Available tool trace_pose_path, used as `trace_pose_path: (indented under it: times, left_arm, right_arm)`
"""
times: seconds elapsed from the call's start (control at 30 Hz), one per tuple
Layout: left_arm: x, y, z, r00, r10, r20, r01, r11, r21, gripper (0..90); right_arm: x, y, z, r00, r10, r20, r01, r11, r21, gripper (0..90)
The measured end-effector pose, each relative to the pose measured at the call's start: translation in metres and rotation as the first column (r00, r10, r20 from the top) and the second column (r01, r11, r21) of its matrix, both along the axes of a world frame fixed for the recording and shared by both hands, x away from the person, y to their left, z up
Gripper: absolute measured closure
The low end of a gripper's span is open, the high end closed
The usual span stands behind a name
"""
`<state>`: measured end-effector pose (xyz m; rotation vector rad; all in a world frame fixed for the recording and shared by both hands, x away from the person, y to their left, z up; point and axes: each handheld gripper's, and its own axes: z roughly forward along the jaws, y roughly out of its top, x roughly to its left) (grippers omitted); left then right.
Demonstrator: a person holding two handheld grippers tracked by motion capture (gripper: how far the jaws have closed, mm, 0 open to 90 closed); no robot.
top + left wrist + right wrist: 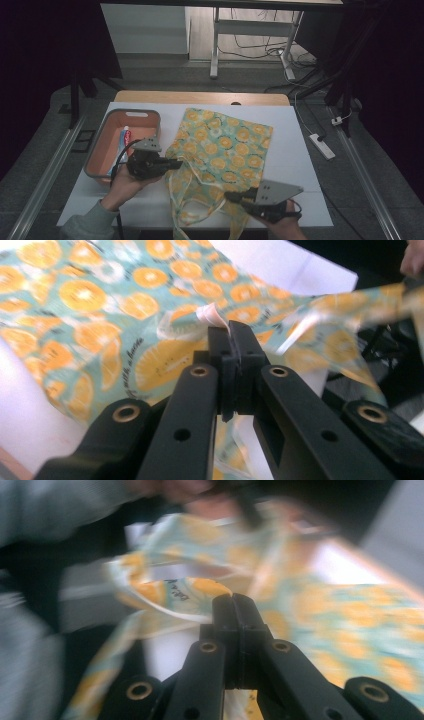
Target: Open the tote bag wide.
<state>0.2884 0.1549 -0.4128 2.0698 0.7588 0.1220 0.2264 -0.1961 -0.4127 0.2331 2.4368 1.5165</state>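
Note:
A cloth tote bag (225, 145) printed with orange slices on teal lies on the white table (300, 150), its handles trailing toward the near edge. My left gripper (179, 163) reaches in from the left and is shut on the bag's left edge; in the left gripper view the jaws (230, 330) meet on a fold of the fabric (100, 300). My right gripper (227, 196) sits at the near right, shut on the bag's lower edge. The right gripper view is blurred, with the closed jaws (233, 600) pinching a lifted flap of the bag (360, 615).
A grey basket with an orange inside (100, 150) stands at the table's left, holding a toothpaste tube (124, 140). On the floor to the right lies a white power strip (322, 146) with cables. Bare table lies right of the bag.

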Motion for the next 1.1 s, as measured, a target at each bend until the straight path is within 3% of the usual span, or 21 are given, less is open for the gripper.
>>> trace_pose_path:
  times: [0.03,0.07,0.13,0.17,0.2,0.23,0.27,0.33,0.37,0.4,0.43,0.47,0.5,0.57,0.6,0.63,0.87,0.9,0.93,1.0,1.1]
  left_arm:
    - [0.005,-0.001,0.000,0.9998,0.018,0.004,-0.018,0.9998,0.002,88.1]
    - [0.010,-0.001,0.000,0.9996,0.027,0.001,-0.027,0.9996,-0.001,88.1]
    - [0.025,-0.005,-0.004,0.9981,0.056,-0.025,-0.056,0.9983,-0.016,88.1]
    - [0.031,-0.008,-0.005,0.9975,0.066,-0.026,-0.066,0.9978,-0.005,88.1]
    - [0.036,-0.011,-0.007,0.9968,0.076,-0.025,-0.075,0.9971,0.008,88.1]
    - [0.041,-0.015,-0.009,0.9962,0.083,-0.024,-0.083,0.9964,0.020,88.0]
    - [0.045,-0.017,-0.011,0.9957,0.090,-0.022,-0.090,0.9955,0.031,88.0]
    - [0.053,-0.022,-0.014,0.9943,0.104,-0.020,-0.103,0.9937,0.044,88.0]
    - [0.056,-0.024,-0.016,0.9937,0.110,-0.022,-0.109,0.9929,0.048,87.9]
    - [0.060,-0.025,-0.018,0.9928,0.118,-0.019,-0.117,0.9916,0.056,87.9]
    - [0.063,-0.027,-0.020,0.9917,0.127,-0.015,-0.126,0.9898,0.066,87.9]
    - [0.065,-0.028,-0.022,0.9905,0.136,-0.018,-0.135,0.9884,0.070,87.8]
    - [0.068,-0.028,-0.024,0.9893,0.144,-0.023,-0.142,0.9874,0.069,87.8]
    - [0.073,-0.030,-0.029,0.9874,0.156,-0.027,-0.153,0.9850,0.079,87.5]
    - [0.075,-0.031,-0.031,0.9870,0.158,-0.030,-0.155,0.9841,0.088,87.5]
    - [0.077,-0.033,-0.033,0.9861,0.163,-0.033,-0.159,0.9830,0.092,87.5]
    - [0.089,-0.038,-0.045,0.9801,0.196,-0.032,-0.190,0.9727,0.133,86.3]
    - [0.091,-0.038,-0.047,0.9784,0.203,-0.037,-0.196,0.9708,0.138,86.3]
    - [0.092,-0.039,-0.048,0.9775,0.207,-0.039,-0.200,0.9695,0.142,86.3]
    - [0.096,-0.039,-0.053,0.9763,0.211,-0.047,-0.202,0.9675,0.152,86.3]
    - [0.097,-0.041,-0.056,0.9759,0.212,-0.053,-0.201,0.9667,0.158,86.1]
  right_arm:
    - [0.017,-0.011,0.007,0.9972,-0.074,0.007,0.074,0.997,0.017,89.8]
    - [0.017,-0.011,0.007,0.9972,-0.074,0.007,0.074,0.997,0.017,89.8]
    - [0.038,-0.021,0.007,0.9878,-0.156,-0.002,0.156,0.988,0.018,89.8]
    - [0.049,-0.026,0.005,0.9808,-0.195,-0.006,0.195,0.981,0.011,89.8]
    - [0.070,-0.036,-0.002,0.9648,-0.260,-0.037,0.261,0.965,0.008,89.8]
    - [0.079,-0.041,-0.006,0.9572,-0.284,-0.053,0.285,0.959,0.002,89.8]
    - [0.079,-0.041,-0.006,0.9572,-0.284,-0.053,0.285,0.959,0.002,89.8]
    - [0.095,-0.048,-0.015,0.9411,-0.328,-0.082,0.328,0.945,-0.010,89.8]
    - [0.108,-0.054,-0.024,0.9235,-0.368,-0.109,0.368,0.930,-0.018,89.8]
    - [0.108,-0.054,-0.024,0.9235,-0.368,-0.109,0.368,0.930,-0.018,89.8]
    - [0.114,-0.057,-0.028,0.9160,-0.384,-0.116,0.384,0.923,-0.026,89.8]
    - [0.124,-0.061,-0.035,0.9005,-0.411,-0.143,0.408,0.912,-0.047,89.7]
    - [0.124,-0.061,-0.035,0.9005,-0.411,-0.143,0.408,0.912,-0.047,89.7]
    - [0.132,-0.064,-0.041,0.8834,-0.439,-0.163,0.435,0.898,-0.064,89.7]
    - [0.141,-0.065,-0.048,0.8676,-0.462,-0.185,0.454,0.887,-0.085,89.7]
    - [0.141,-0.065,-0.048,0.8676,-0.462,-0.185,0.454,0.887,-0.085,89.7]
    - [0.164,-0.062,-0.075,0.8353,-0.513,-0.197,0.480,0.856,-0.194,89.7]
    - [0.167,-0.063,-0.082,0.8232,-0.528,-0.208,0.488,0.846,-0.217,89.7]
    - [0.167,-0.063,-0.082,0.8232,-0.528,-0.208,0.488,0.846,-0.217,89.7]
    - [0.168,-0.066,-0.087,0.8119,-0.539,-0.225,0.493,0.839,-0.229,89.7]
    - [0.168,-0.070,-0.091,0.8069,-0.544,-0.231,0.496,0.836,-0.236,89.7]
